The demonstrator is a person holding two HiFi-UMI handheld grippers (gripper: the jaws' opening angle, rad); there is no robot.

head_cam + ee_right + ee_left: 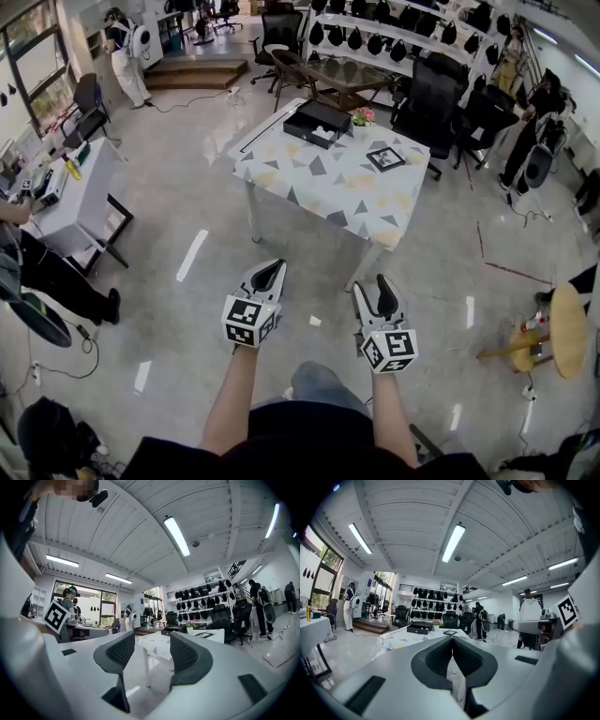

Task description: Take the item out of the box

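The box is sitting at the far corner of the tabletop, a flower pot just beside it; the left gripper is hovering well apart from the box, jaws together, empty; the right gripper is hovering with jaws wide apart, holding nothing.

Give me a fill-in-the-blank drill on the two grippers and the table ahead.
1. The left gripper has its jaws ____.
2. The right gripper has its jaws ____.
3. The black box sits at a far corner of the table, next to a small pot of pink ____.
4. Both grippers are held above the ____, short of the table.

Missing words: shut; open; flowers; floor.
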